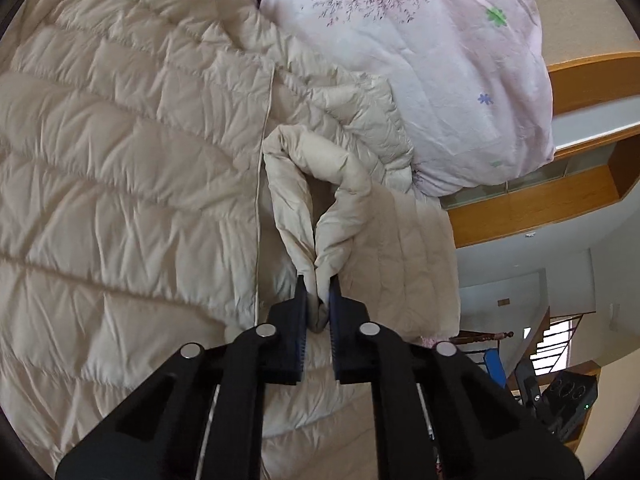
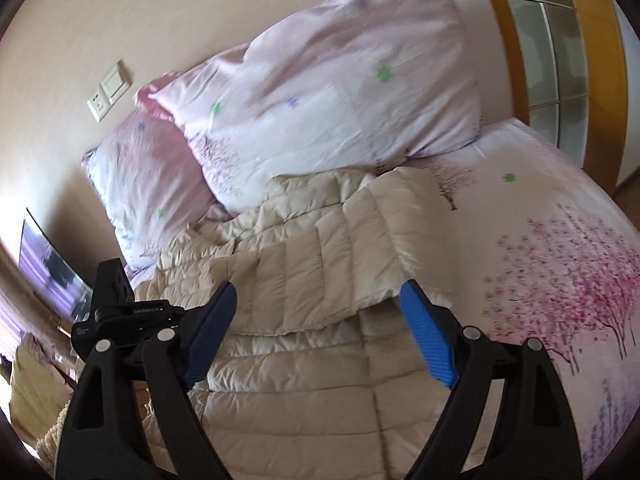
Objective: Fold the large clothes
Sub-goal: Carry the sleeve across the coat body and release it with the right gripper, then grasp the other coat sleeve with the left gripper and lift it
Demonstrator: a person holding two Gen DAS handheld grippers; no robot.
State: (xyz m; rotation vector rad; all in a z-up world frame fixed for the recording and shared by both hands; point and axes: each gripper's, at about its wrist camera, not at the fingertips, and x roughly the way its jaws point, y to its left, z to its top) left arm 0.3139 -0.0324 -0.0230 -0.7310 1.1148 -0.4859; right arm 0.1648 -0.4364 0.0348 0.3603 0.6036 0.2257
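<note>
Bedspread (image 2: 560, 240) with pink blossom trees lies bare along the right side of the bed, the only uncovered stretch of it in the right wrist view. A cream quilted down coat (image 2: 304, 280) is spread over the middle of the bed, its upper end touching the two pale pink pillows (image 2: 320, 92) that are stacked against the wall (image 2: 140, 12) at the head. One flap of the coat is folded across the rest, its free edge running just beside the bare bedspread.

The left gripper (image 1: 318, 300) is clamped on a puffy roll of the coat's fabric (image 1: 316, 184), which loops up from between its dark pads; the quilted body of the coat fills the left of that view, and a pillow sits at the top right.

The right gripper (image 2: 320, 320) has its blue pads (image 2: 430, 340) spread wide apart with nothing between them, poised above the folded flap's edge.

A wooden frame with frosted glass panes (image 2: 560, 60) stands past the far right corner of the bed. A switch and socket plate (image 2: 108, 92) is on the wall beside the pillows. The left wrist view shows a stair railing (image 1: 552, 344) well away from the bed.
</note>
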